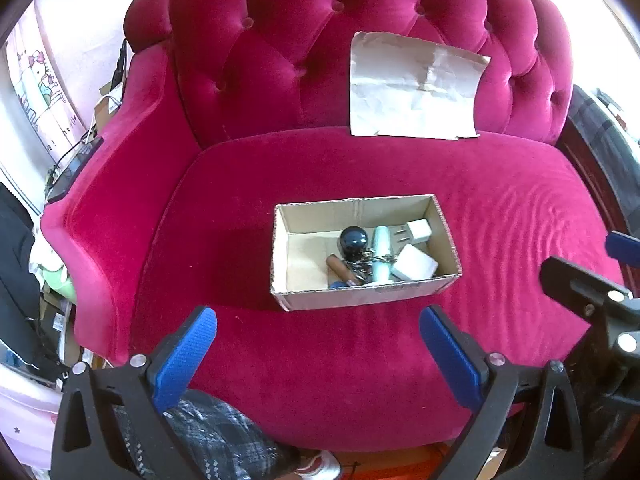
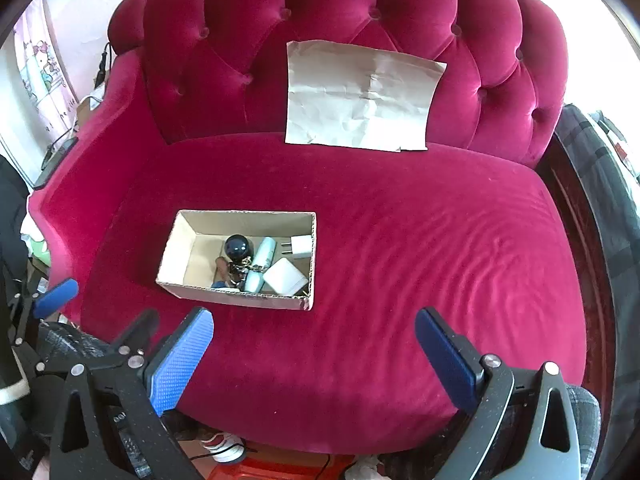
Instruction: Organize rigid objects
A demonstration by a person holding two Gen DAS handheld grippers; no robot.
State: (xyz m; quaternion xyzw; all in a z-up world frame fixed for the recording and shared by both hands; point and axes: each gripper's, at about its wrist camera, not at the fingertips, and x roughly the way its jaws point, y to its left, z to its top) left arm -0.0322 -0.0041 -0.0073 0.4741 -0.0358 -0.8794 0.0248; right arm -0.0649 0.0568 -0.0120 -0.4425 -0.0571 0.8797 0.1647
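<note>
A small open cardboard box (image 1: pixel 292 216) (image 2: pixel 176 236) sits on the red velvet sofa seat (image 1: pixel 500 216) (image 2: pixel 420 240). In it lie a dark ball (image 1: pixel 354 239) (image 2: pixel 237 246), a pale blue cylinder (image 1: pixel 382 254) (image 2: pixel 262 258), a white plug adapter (image 1: pixel 419 231) (image 2: pixel 301 247), a white block (image 1: pixel 414 267) (image 2: pixel 285 277), a brown handle (image 1: pixel 340 267) and a metal chain (image 1: pixel 370 264). My left gripper (image 1: pixel 318 344) is open and empty, in front of the box. My right gripper (image 2: pixel 314 346) is open and empty, nearer than the box and to its right.
A creased sheet of brown paper (image 1: pixel 412 86) (image 2: pixel 360 96) leans on the tufted backrest. The sofa arm (image 1: pixel 108 200) rises at the left. The other gripper shows at the right edge of the left view (image 1: pixel 600 296) and the left edge of the right view (image 2: pixel 56 296). Clutter lies on the floor at left.
</note>
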